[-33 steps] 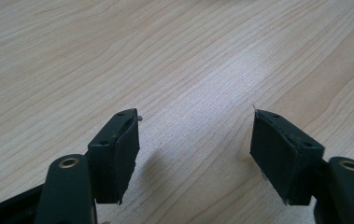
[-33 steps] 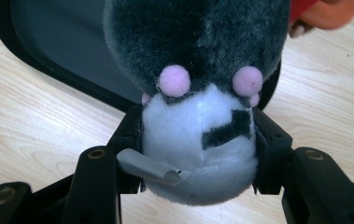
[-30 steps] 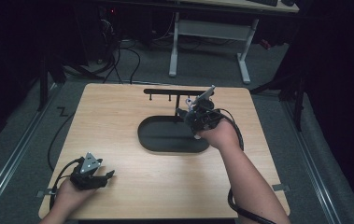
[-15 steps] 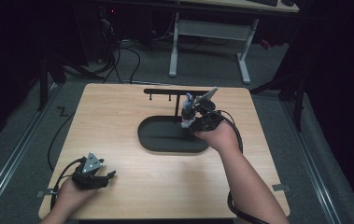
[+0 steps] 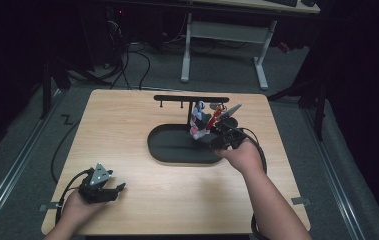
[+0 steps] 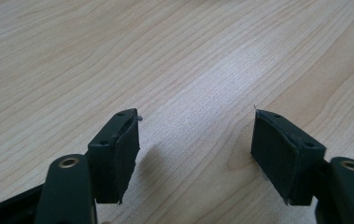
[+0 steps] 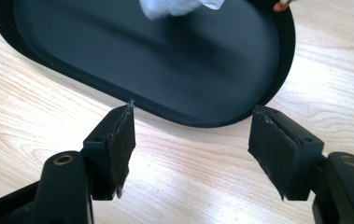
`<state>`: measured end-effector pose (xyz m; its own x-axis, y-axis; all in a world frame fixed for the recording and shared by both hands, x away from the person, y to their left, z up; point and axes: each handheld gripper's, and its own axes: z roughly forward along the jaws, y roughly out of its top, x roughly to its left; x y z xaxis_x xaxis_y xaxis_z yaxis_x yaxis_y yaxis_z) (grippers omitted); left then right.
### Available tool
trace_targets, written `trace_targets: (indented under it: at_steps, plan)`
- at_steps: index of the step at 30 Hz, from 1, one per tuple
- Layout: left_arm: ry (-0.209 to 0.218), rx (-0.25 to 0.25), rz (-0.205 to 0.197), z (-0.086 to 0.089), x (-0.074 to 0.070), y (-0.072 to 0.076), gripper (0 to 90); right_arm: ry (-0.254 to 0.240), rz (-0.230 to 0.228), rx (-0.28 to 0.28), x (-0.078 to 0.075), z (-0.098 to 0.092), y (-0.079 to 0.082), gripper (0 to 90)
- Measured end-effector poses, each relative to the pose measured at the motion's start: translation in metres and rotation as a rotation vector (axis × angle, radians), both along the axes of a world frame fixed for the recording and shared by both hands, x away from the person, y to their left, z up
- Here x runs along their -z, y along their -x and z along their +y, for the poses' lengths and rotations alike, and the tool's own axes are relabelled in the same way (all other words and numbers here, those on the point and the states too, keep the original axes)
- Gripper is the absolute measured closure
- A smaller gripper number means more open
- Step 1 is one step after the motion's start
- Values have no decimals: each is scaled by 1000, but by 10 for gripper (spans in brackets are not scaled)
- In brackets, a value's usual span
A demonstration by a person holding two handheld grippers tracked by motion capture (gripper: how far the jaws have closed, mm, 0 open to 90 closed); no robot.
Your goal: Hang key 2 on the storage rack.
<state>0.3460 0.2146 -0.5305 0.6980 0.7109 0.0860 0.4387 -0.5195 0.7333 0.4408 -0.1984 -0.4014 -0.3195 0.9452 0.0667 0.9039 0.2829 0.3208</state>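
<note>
A black oval tray lies mid-table, and its rim runs just beyond my right gripper's jaws. A small white, pink and blue thing is at the tray's right end, by the post of a black bar stand. In the right gripper view it is a white blur over the tray. My right gripper has just been opening and stands open with nothing between its jaws. At the near left, my left gripper rests open over bare wood.
A red piece and a grey three-cornered plate stick up over the right gripper. A cable trails from it along the forearm. The wooden table ends at dark floor, and a white desk frame stands beyond.
The right gripper has drawn back toward the person and dropped a little, and its jaws have widened. The coloured thing now stands apart from it. The left hand has kept still.
</note>
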Motion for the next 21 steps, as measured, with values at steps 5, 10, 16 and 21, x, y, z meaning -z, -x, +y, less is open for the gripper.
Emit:
trace_targets:
  at_steps: [5, 10, 16, 21]
  plan:
    - [1, 7, 0, -1, 0, 1, 324, -16, -5, 5, 11, -7, 6, 320]
    - [0, 13, 7, -2, 0, 1, 322, -14, -26, -17, 25, -14, 14, 334]
    - [4, 22, 6, -3, 1, 1, 321, -44, -68, -8, 41, -22, 25, 341]
    - [5, 25, 14, -4, 1, 1, 318, -144, -114, 20, 54, -33, 35, 328]
